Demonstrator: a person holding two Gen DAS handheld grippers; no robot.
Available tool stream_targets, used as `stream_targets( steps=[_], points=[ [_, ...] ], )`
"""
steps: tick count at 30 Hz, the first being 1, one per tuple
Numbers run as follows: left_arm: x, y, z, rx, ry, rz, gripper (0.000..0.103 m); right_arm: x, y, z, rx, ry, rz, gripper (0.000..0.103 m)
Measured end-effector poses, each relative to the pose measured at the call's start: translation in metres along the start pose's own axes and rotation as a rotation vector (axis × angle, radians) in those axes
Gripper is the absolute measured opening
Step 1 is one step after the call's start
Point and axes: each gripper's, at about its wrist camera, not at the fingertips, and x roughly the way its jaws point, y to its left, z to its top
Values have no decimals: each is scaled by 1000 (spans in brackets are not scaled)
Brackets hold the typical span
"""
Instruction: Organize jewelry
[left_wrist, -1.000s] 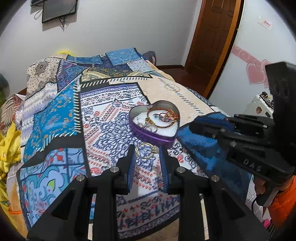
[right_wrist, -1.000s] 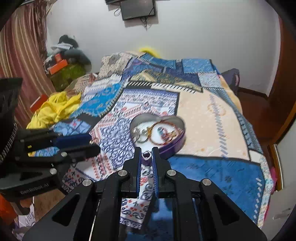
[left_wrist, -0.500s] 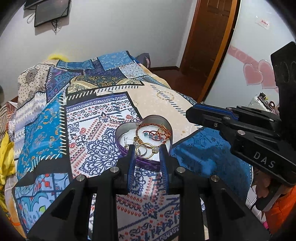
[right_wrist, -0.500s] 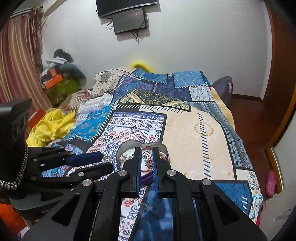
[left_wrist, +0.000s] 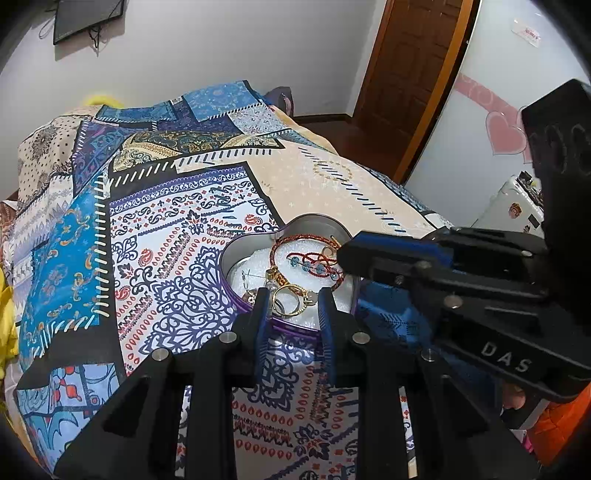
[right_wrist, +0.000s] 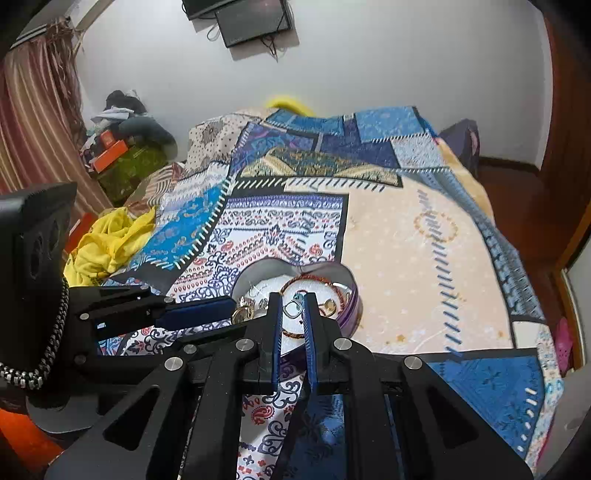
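Together, two hand-held grippers meet over one heart-shaped tin (left_wrist: 258, 242) resting on the patchwork bed (left_wrist: 155, 229). Left hand-held gripper (left_wrist: 291, 301) has its fingers spread, with one gold ring (left_wrist: 286, 299) between the tips; whether they touch it cannot be told. Right hand-held gripper (right_wrist: 293, 308) pinches one small silver ring (right_wrist: 291, 309) above the tin. Inside lie one large red-and-gold bangle (left_wrist: 295, 238) and one red beaded bracelet (left_wrist: 314, 264). One yellow cloth (right_wrist: 107, 243) lies beside the bed.

Blue patchwork paisley bedspread (left_wrist: 177, 258), purple-walled silver heart tin (left_wrist: 251, 258), red braided bracelet (left_wrist: 306, 240), yellow cloth (right_wrist: 110, 243)
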Motion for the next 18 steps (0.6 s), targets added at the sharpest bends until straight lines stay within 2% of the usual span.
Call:
stream_targets(
  steps=[11, 14, 18],
  points=[
    [-5, 1, -1, -3, -15, -5, 24, 1, -3, 4, 8, 34, 0, 12],
    [-15, 0, -1, -1, -33, 14, 25, -5, -1, 4, 3, 24, -13, 18],
    [-35, 0, 1, -15, -76, 53, 27, -20, 3, 7, -13, -6, -29, 18]
  ],
)
